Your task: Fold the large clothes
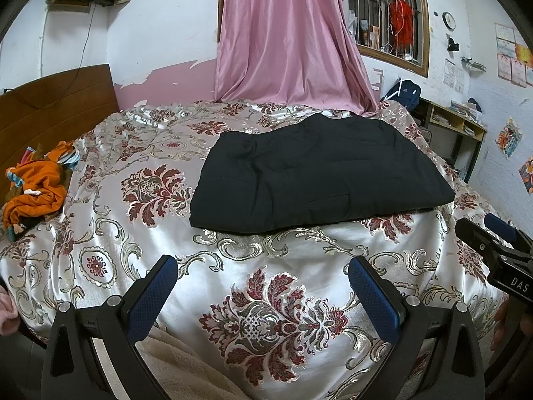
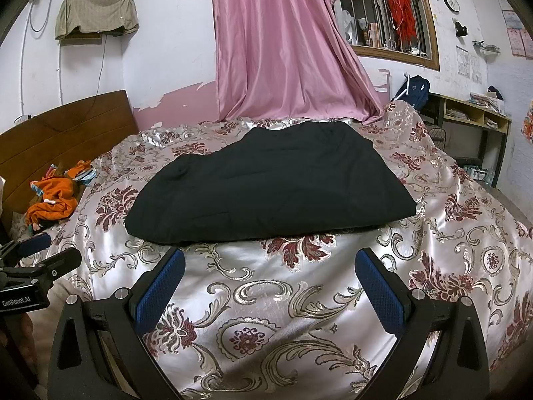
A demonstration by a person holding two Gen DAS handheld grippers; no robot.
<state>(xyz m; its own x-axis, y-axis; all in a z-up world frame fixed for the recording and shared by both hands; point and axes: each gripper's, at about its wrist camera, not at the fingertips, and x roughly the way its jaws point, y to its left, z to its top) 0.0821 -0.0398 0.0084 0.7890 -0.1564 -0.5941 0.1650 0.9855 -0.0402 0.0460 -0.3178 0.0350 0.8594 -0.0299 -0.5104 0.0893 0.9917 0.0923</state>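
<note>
A black garment [image 1: 316, 173] lies folded into a flat rectangle on the bed, also in the right wrist view [image 2: 269, 186]. My left gripper [image 1: 261, 270] is open and empty, hovering over the bedspread in front of the garment's near edge. My right gripper [image 2: 270, 263] is open and empty, just short of the same near edge. The right gripper shows at the right edge of the left wrist view [image 1: 493, 243]; the left gripper shows at the left edge of the right wrist view [image 2: 40, 253].
The floral silver-and-red bedspread [image 1: 110, 246] covers the bed. A pile of orange clothes [image 1: 36, 186] lies at the left by the wooden headboard [image 1: 56, 106]. A pink curtain [image 1: 286, 40] hangs behind the bed. A wooden shelf [image 1: 456, 126] stands at the right.
</note>
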